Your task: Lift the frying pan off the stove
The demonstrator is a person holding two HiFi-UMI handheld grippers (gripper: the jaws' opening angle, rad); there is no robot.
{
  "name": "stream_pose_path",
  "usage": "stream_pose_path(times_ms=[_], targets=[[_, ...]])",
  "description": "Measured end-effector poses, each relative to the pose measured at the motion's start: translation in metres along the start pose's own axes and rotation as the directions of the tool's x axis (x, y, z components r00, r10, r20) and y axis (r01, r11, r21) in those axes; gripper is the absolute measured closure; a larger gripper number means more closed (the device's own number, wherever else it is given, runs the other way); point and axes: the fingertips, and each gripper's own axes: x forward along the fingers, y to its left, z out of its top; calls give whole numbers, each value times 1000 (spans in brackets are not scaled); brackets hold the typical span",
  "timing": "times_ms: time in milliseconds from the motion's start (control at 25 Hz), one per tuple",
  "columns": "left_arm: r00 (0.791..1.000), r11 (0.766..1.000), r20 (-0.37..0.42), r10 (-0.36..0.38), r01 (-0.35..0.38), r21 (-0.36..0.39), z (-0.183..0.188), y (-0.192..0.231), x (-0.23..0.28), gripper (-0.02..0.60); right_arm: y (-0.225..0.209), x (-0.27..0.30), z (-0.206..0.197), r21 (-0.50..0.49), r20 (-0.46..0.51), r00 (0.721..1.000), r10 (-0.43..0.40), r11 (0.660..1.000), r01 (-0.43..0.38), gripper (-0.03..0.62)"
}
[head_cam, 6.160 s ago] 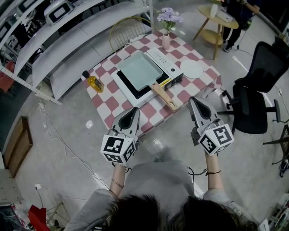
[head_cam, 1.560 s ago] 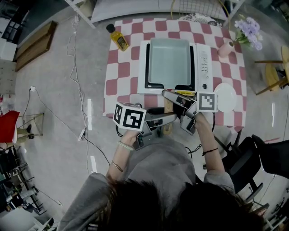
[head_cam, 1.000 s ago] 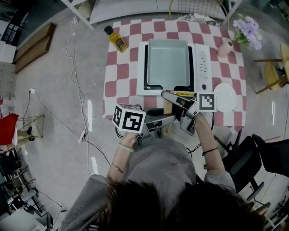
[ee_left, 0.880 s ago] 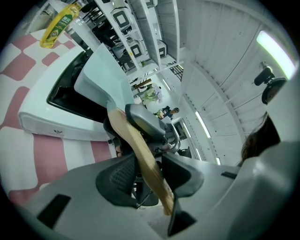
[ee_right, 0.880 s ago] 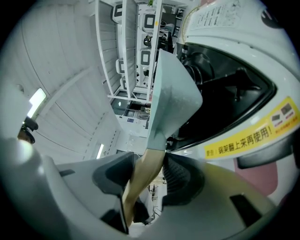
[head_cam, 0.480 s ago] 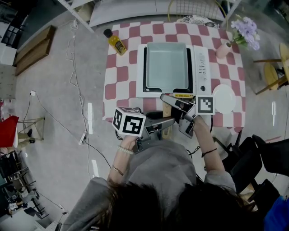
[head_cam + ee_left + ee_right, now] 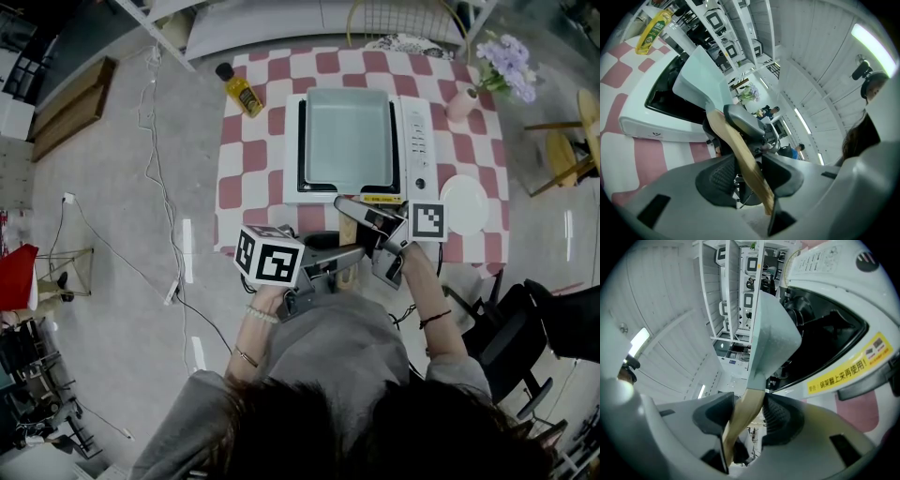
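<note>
Pale green square frying pan [image 7: 348, 139] sits on white portable stove [image 7: 419, 141]. Left gripper [image 7: 740, 174] and right gripper [image 7: 744, 420]: jaws of both clamped on its wooden handle [image 7: 723, 129]. Raise the 2 together, straight up, pan level, no twisting.

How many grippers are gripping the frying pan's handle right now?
2: left gripper on the handle, near end; right gripper closer to the frying pan. Neither hidden.

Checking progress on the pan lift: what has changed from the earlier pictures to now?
Both grippers moved in from mid-air to the table. The left gripper and the right gripper now clamp the wooden handle. Over the last second or so nothing visibly moved. The frying pan still sits on the stove.
</note>
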Motion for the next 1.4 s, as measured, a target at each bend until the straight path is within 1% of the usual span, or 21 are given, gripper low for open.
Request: stream_pose_path(times_ms=[200, 360, 720, 960, 1200, 1400], targets=[[1000, 1000, 8, -10, 10, 21, 2, -7, -1, 400, 9, -1, 2, -25, 15, 1000, 12, 1000, -12, 388], [1000, 999, 10, -13, 13, 39, 2, -12, -4, 400, 15, -3, 1, -22, 29, 999, 16, 1000, -15, 388], [999, 996, 21, -25, 24, 82, 4, -25, -9, 400, 34, -3, 1, -66, 48, 998, 38, 997, -34, 388], [999, 993, 29, -34, 30, 115, 6, -34, -14, 400, 45, -3, 1, -108, 56, 997, 54, 993, -48, 388], [999, 988, 33, -42, 37, 148, 9, -43, -17, 400, 56, -5, 2, -124, 72, 996, 58, 991, -49, 388], [998, 984, 34, -53, 47, 173, 13, -50, -19, 400, 68, -5, 5, -156, 82, 994, 79, 986, -65, 388]])
